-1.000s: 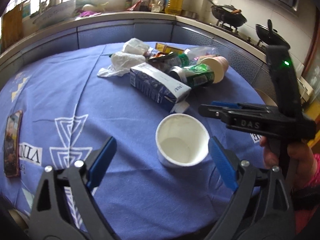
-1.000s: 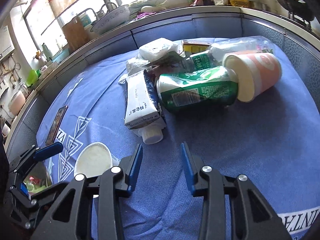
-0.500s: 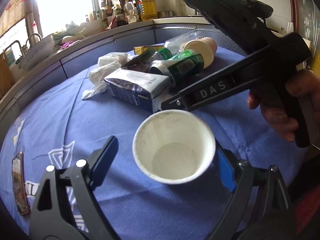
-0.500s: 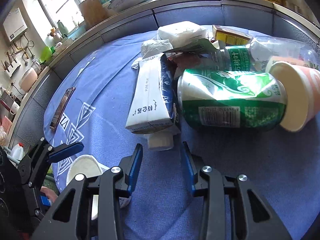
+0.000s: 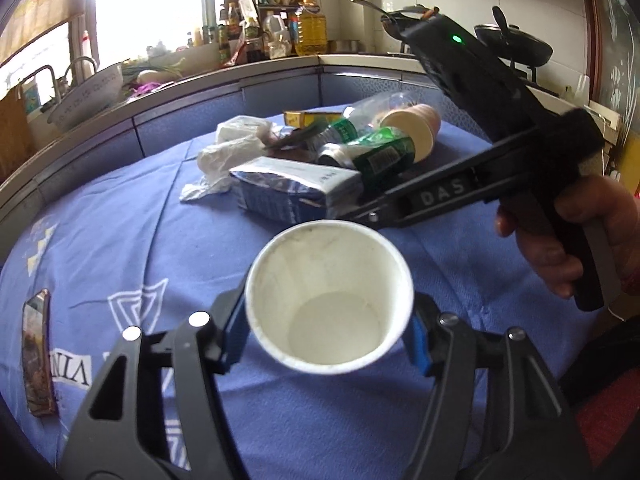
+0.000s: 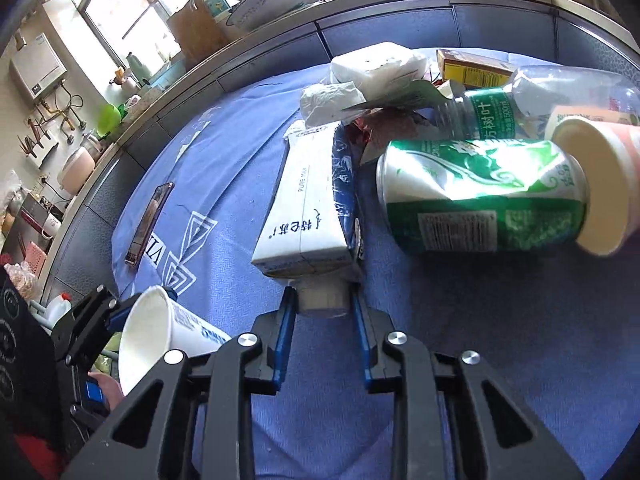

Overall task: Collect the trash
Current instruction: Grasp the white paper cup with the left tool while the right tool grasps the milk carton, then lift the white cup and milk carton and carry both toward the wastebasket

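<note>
My left gripper (image 5: 328, 320) is shut on a white paper cup (image 5: 328, 296) and holds it above the blue tablecloth; the cup also shows in the right wrist view (image 6: 160, 336). My right gripper (image 6: 324, 308) is open, its fingers on either side of the white cap (image 6: 322, 300) of a blue and white milk carton (image 6: 308, 204). The carton (image 5: 292, 188) lies in a trash pile with a green can (image 6: 480, 196), a pink cup (image 6: 600, 184), a clear plastic bottle (image 6: 520, 104) and crumpled white wrappers (image 6: 360, 76).
A phone (image 5: 38, 352) lies on the tablecloth at the left, also in the right wrist view (image 6: 150, 220). A yellow box (image 6: 472, 66) sits behind the pile. A grey counter (image 5: 200, 92) with a basin and bottles curves behind the table.
My left gripper has closed on the white cup and lifted it off the cloth. My right gripper has moved forward until its fingers flank the carton's cap.
</note>
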{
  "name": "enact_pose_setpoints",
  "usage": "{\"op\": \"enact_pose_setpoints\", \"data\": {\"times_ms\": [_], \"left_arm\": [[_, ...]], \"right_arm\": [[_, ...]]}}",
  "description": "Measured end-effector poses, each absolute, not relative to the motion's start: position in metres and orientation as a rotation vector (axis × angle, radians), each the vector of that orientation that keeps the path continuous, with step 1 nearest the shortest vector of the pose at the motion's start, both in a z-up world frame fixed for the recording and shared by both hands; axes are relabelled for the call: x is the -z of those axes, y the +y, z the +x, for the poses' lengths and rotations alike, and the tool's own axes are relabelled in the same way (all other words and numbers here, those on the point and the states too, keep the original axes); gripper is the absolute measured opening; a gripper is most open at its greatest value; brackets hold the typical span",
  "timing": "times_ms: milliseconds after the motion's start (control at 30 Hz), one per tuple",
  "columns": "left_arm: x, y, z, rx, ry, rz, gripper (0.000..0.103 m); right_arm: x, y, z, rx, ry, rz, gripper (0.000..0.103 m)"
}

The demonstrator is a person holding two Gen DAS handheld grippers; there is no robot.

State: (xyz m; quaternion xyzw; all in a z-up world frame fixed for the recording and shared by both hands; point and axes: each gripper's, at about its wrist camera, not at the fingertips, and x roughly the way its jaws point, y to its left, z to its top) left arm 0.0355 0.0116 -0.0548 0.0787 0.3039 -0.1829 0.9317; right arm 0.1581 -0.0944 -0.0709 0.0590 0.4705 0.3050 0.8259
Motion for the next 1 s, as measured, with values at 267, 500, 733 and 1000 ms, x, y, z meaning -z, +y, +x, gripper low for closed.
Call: {"op": "enact_pose_setpoints", "data": {"times_ms": [267, 500, 733, 1000], "left_arm": [[0.029, 0.039, 0.025, 0.319, 0.620, 0.076, 0.061], [0.015, 0.024, 0.031, 0.320, 0.606, 0.082, 0.061], [0.016, 0.004, 0.037, 0.317, 0.645, 0.113, 0.062], [0.019, -0.014, 0.049, 0.249, 0.703, 0.170, 0.062]], "right_arm": [[0.069, -0.149, 0.112, -0.699, 1.013, 0.330, 0.027], [0.081, -0.192, 0.086, -0.728, 1.010, 0.534, 0.027], [0.076, -0.211, 0.063, -0.739, 0.984, 0.554, 0.027], [0.077, -0.227, 0.053, -0.709, 0.955, 0.593, 0.027]]}}
